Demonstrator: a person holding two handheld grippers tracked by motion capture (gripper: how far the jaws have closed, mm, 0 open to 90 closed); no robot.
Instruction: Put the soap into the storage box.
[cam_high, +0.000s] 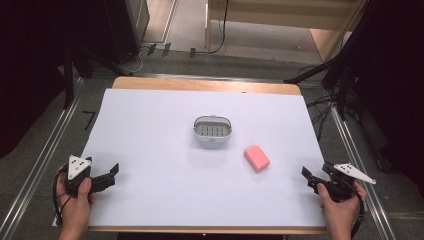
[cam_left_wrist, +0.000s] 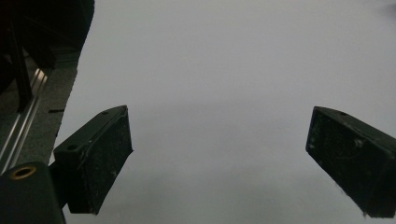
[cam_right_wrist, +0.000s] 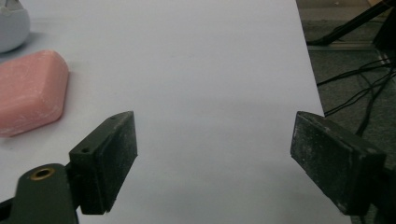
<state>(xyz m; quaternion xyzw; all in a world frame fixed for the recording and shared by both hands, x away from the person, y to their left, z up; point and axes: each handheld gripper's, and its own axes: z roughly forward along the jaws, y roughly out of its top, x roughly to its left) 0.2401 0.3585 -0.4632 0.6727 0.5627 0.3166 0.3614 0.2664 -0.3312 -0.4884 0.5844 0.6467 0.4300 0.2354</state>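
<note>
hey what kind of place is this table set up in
Probably a lab or recording workspace: a table under a plain white sheet, metal rails along the floor, loose cables, and dark stands around it.

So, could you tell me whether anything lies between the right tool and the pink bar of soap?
Nothing visible does. The right tool sits open near the table's right edge, and bare white tabletop separates it from the pink rectangular soap bar. The white oval soap dish stands beyond the soap.
</note>
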